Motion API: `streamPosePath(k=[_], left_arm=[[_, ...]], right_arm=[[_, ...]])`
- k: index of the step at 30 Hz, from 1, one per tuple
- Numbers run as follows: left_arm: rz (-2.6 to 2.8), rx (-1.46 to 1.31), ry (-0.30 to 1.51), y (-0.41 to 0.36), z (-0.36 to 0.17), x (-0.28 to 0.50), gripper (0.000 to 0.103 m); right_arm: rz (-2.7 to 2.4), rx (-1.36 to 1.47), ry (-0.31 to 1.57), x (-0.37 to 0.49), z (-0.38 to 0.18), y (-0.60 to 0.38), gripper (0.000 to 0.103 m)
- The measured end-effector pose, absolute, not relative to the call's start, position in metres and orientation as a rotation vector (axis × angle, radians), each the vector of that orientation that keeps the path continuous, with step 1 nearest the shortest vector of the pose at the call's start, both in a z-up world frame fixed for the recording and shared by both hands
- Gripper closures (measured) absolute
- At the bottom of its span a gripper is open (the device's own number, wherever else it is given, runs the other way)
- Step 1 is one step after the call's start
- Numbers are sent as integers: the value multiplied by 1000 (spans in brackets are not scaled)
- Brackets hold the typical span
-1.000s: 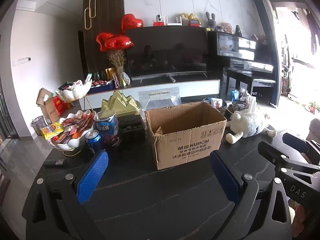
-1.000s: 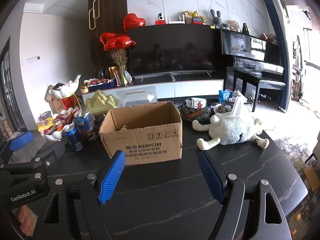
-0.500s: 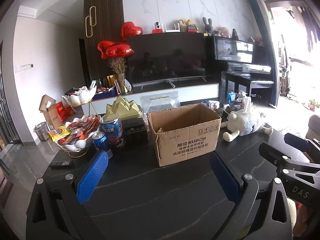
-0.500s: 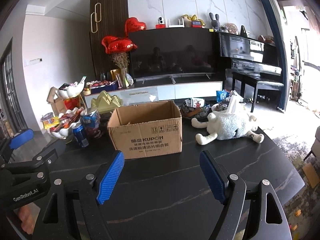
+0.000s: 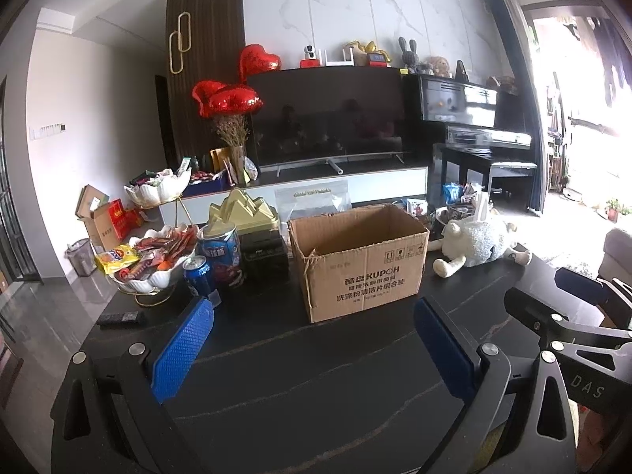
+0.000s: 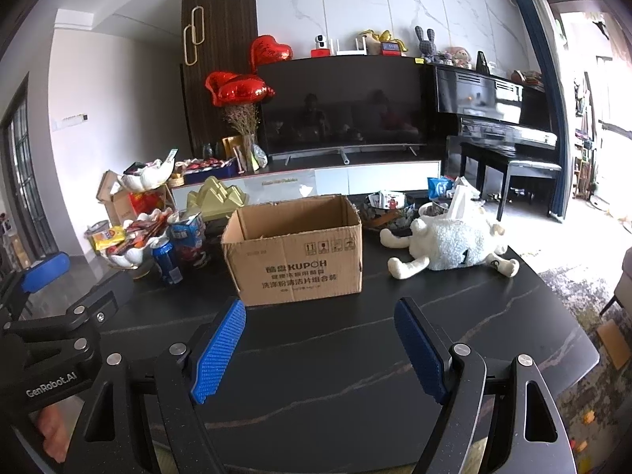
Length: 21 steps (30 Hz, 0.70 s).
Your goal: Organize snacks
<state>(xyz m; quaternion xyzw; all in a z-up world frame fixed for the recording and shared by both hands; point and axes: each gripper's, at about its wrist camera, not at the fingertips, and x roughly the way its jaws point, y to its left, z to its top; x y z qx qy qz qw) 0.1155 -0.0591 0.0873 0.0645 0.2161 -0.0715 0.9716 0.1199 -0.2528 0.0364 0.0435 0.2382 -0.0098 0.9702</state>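
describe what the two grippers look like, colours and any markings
Both are black frames with triangular cut-outs and silver bolts. The left gripper and the right gripper each carry two fingers faced with blue dimpled pads. White lettering reads GenRobot.AI on the left one's side and DAS on the right one's. No cables or sleeves show.

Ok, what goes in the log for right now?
left tongs: open, empty | right tongs: open, empty | cardboard box: open | snack bowl: untouched

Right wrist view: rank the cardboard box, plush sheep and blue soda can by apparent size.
1. cardboard box, largest.
2. plush sheep, clearly smaller.
3. blue soda can, smallest.
All stand at similar depth on the table, so the ranking seems safe.
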Motion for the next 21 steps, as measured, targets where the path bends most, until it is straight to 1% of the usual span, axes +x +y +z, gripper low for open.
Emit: streamPosePath(k=[21], left_arm=[[-151,121,446,-60,82,111,0]], right_arm=[[-12,84,497,123,32,-248,24]])
